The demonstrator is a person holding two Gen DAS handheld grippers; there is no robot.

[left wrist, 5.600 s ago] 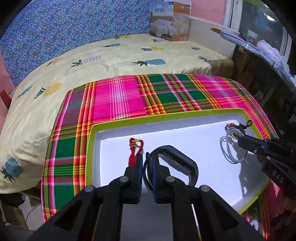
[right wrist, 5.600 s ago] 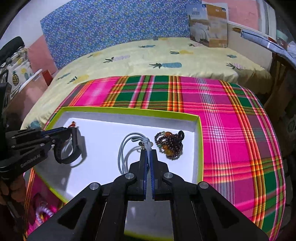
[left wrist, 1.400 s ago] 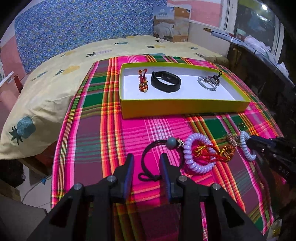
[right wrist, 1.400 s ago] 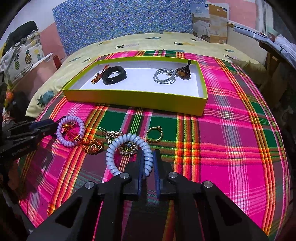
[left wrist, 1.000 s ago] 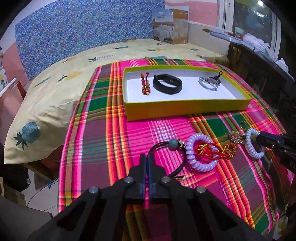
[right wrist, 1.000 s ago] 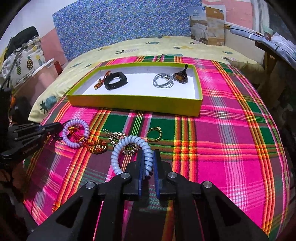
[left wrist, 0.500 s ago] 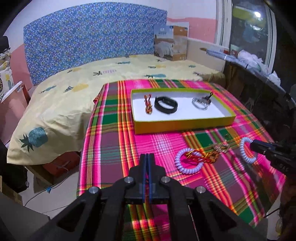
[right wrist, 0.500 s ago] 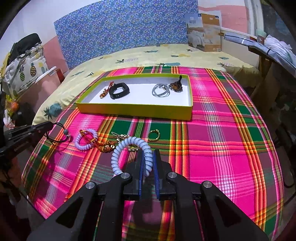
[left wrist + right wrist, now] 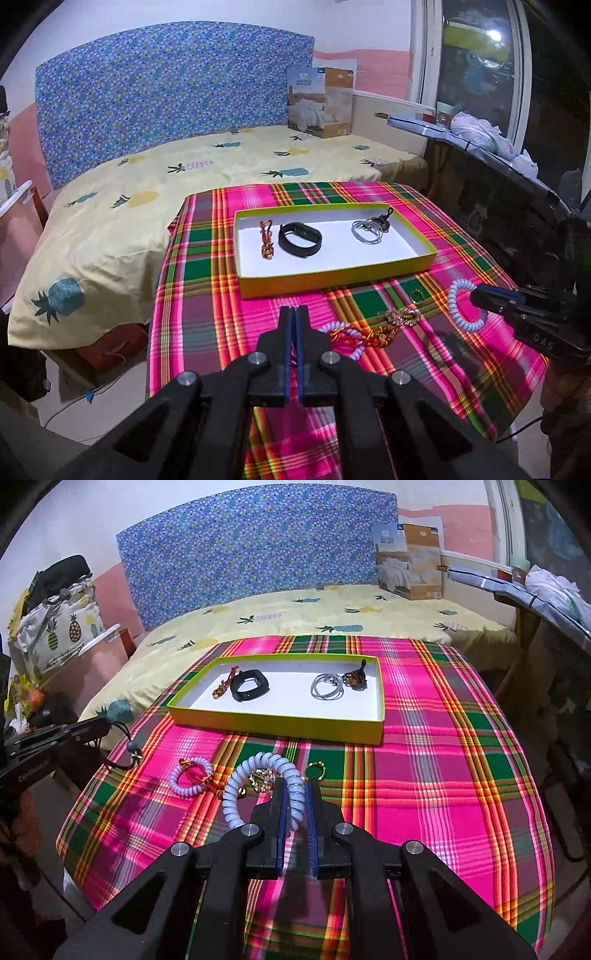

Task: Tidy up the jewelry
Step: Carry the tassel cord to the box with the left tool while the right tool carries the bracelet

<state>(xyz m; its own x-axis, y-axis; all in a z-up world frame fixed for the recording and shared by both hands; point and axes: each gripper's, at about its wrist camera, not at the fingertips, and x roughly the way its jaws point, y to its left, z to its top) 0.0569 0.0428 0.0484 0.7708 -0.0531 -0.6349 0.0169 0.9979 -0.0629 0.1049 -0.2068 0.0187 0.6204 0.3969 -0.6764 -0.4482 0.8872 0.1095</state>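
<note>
Two bracelets [image 9: 258,782] between shut tongs [image 9: 294,788]

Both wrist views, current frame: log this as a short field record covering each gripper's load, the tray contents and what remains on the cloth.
left gripper: shut on black cord loop with grey bead, held above the cloth's edge
right gripper: shut on pale blue coil bracelet, lifted
tray: red-gold charm, black band, grey cord, dark beaded piece
plaid cloth: lilac coil bracelet with red-gold tassel, gold ring, gold chain piece
</note>
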